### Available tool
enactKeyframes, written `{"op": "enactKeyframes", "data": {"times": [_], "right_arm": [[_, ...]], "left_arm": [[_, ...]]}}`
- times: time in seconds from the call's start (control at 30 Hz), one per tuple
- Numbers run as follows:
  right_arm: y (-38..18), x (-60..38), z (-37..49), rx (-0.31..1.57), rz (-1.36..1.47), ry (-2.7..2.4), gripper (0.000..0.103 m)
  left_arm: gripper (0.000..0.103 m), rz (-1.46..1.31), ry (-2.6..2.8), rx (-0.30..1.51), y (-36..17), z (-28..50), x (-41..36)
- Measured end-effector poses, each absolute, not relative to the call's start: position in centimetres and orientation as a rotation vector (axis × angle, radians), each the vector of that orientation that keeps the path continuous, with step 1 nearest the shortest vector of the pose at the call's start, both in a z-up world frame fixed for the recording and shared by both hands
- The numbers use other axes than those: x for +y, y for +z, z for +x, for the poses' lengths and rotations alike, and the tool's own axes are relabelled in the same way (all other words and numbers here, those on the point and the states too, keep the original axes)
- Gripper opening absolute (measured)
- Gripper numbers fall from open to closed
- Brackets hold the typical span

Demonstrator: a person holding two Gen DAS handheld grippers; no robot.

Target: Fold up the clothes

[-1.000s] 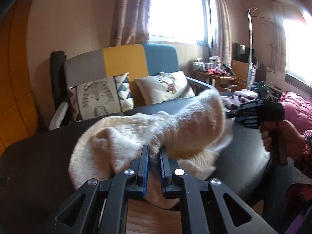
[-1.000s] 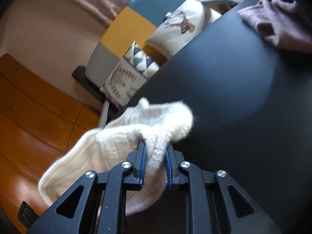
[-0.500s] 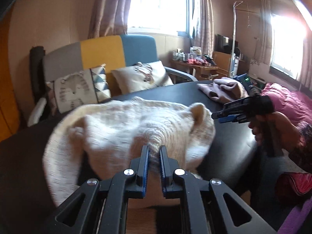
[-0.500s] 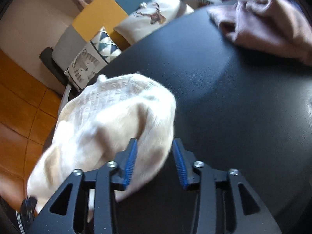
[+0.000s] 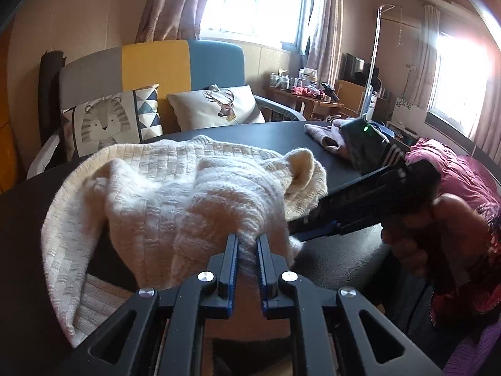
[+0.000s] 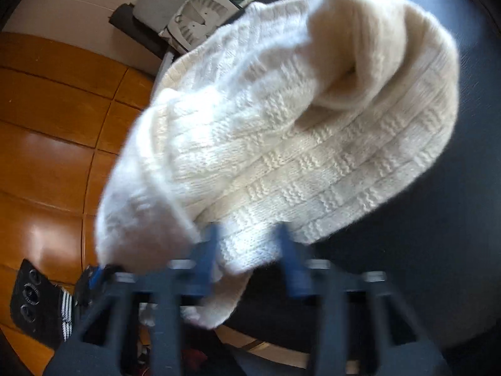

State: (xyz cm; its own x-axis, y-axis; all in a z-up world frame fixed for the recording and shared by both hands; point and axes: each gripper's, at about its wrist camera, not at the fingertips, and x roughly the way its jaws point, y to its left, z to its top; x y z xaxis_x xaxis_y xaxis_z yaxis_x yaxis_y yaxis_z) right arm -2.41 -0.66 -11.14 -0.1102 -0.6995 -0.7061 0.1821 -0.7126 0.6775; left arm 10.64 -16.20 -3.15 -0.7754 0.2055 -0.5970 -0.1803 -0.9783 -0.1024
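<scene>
— While the left wrist view is sharp, what does it give that the other lacks?

— Both tools at once. The left gripper (image 5: 247, 244) is clenched on a fold of the cream knit sweater (image 5: 175, 194), cloth pinched between its blue pads. The right gripper (image 5: 297, 228), held in a hand (image 5: 416, 235), comes in from the side with its tip at the sweater's right hem and its jaws drawn together. Whether knit is caught in them I cannot tell.

— And the right wrist view?

— Smeared at the fingers, so it settles nothing about the grip. It does show the sweater (image 6: 297, 144) from above, bunched, with a rolled sleeve on top.

— Where does the sweater lie?

— On the near part of the dark round table (image 5: 250, 134), its lower edge spilling over the rim toward the grippers.

— Room to work?

— Bare tabletop (image 6: 438, 250) lies right of the sweater and beyond it. A pinkish garment (image 5: 322, 134) sits at the far edge, well apart. Left of the rim is wooden floor (image 6: 47, 125).
</scene>
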Motion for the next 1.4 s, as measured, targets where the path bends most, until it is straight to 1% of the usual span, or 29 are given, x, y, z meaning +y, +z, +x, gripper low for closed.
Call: {"op": "enactKeyframes", "data": {"times": [0.03,0.2,0.27,0.3,0.33,0.37,0.4,0.43,0.53,0.63,0.67,0.7,0.73,0.8,0.87,0.9,0.97,1.03,1.13,1.27,1.3,1.33,1.4], "right_arm": [[-11.3,-0.5,-2.4,-0.584,1.559,-1.888,0.0],[-9.9,3.1,-1.8,-0.554,1.489,-2.041,0.0],[-9.7,3.9,-1.5,-0.614,1.487,-1.964,0.0],[-9.7,4.3,-1.3,-0.651,1.487,-1.908,0.003],[-10.0,4.2,-1.2,-0.671,1.517,-1.859,0.004],[-10.5,3.8,-1.1,-0.68,1.564,-1.813,0.01],[-10.9,3.6,-1.1,-0.697,1.591,-1.789,0.018],[-11.3,3.4,-1.1,-0.732,1.592,-1.774,0.019],[-12.5,2.2,-1.2,-0.849,1.57,-1.714,0.02],[-12.9,1.2,-1.6,-0.889,1.561,-1.695,0.021],[-12.8,1.5,-1.7,-0.901,1.531,-1.711,0.02],[-12.3,1.7,-1.6,-0.882,1.508,-1.74,0.014],[-11.7,1.9,-1.5,-0.842,1.489,-1.776,0.0],[-10.5,2.2,-1.2,-0.761,1.448,-1.846,0.0],[-9.7,2.9,-0.9,-0.757,1.418,-1.842,0.0],[-9.3,3.1,-0.6,-0.752,1.412,-1.821,0.001],[-9.6,3.2,-0.1,-0.727,1.477,-1.774,0.008],[-10.8,3.1,0.3,-0.782,1.559,-1.717,0.035],[-13.1,2.9,0.4,-0.912,1.628,-1.638,0.037],[-13.7,3.0,0.1,-1.083,1.553,-1.629,0.037],[-13.4,3.0,0.0,-1.079,1.527,-1.645,0.033],[-12.9,2.9,-0.2,-1.049,1.503,-1.666,0.005],[-11.8,3.6,-0.2,-0.993,1.474,-1.722,0.006]], "left_arm": [[0.011,-0.942,2.784,-0.057,-3.1,10.6,-16.3],[0.011,-0.955,2.8,-0.016,-3.3,10.5,-16.5],[0.011,-0.959,2.796,-0.039,-3.4,10.5,-16.7],[0.011,-0.956,2.794,-0.055,-3.4,10.5,-16.8],[0.011,-0.955,2.794,-0.062,-3.4,10.5,-16.8],[0.011,-0.955,2.795,-0.067,-3.4,10.4,-16.8],[0.011,-0.954,2.794,-0.069,-3.4,10.4,-16.7],[0.011,-0.953,2.793,-0.069,-3.4,10.4,-16.6],[0.011,-0.946,2.79,-0.05,-3.1,10.5,-16.3],[0.011,-0.924,2.79,-0.028,-2.7,10.7,-16.0],[0.011,-0.93,2.797,-0.017,-2.7,10.7,-16.0],[0.011,-0.936,2.805,-0.006,-2.6,10.6,-15.9],[0.011,-0.941,2.808,-0.003,-2.7,10.6,-15.9],[0.011,-0.946,2.808,-0.004,-2.7,10.6,-16.0],[0.011,-0.944,2.808,-0.007,-2.7,10.6,-16.1],[0.011,-0.944,2.808,-0.012,-2.7,10.5,-16.2],[0.011,-0.938,2.807,-0.032,-2.8,10.5,-16.2],[0.011,-0.943,2.807,-0.043,-2.8,10.4,-16.2],[0.011,-0.95,2.805,-0.06,-2.8,10.4,-16.2],[0.011,-0.942,2.815,-0.036,-2.3,10.7,-16.3],[0.011,-0.944,2.819,-0.027,-2.2,10.7,-16.4],[0.011,-0.946,2.83,-0.015,-2.1,10.7,-16.4],[0.011,-0.942,2.861,0.022,-1.8,10.8,-16.7]]}}
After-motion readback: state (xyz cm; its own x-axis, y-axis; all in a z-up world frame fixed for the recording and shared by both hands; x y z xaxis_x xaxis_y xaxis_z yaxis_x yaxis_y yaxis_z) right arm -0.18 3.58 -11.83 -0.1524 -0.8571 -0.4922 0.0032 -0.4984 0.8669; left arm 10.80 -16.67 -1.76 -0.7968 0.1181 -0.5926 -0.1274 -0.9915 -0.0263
